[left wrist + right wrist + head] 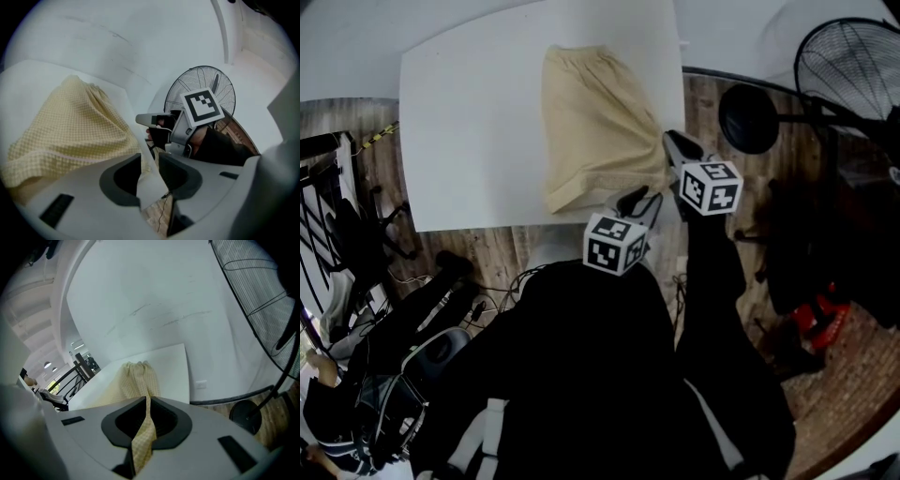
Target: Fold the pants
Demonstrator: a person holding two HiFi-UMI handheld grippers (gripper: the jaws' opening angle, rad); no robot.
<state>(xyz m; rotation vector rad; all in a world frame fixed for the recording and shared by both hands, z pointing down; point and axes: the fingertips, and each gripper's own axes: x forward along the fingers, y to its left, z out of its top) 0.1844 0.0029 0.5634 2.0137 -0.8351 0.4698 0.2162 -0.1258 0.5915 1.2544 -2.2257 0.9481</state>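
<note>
Pants (595, 131) lie lengthwise, waistband toward the worktop's (469, 141) far edge. The jaws of the left gripper (639, 202) and right gripper (673, 143) clamp the near end.

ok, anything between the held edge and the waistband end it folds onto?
Nothing visible. The left gripper and right gripper are shut on the pants at the near edge, and no object lies on the cloth up to the waistband.

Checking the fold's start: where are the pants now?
In the head view the yellow pants lie on the right half of the white table, waistband farthest away, near right edge held by the left gripper and right gripper.
</note>
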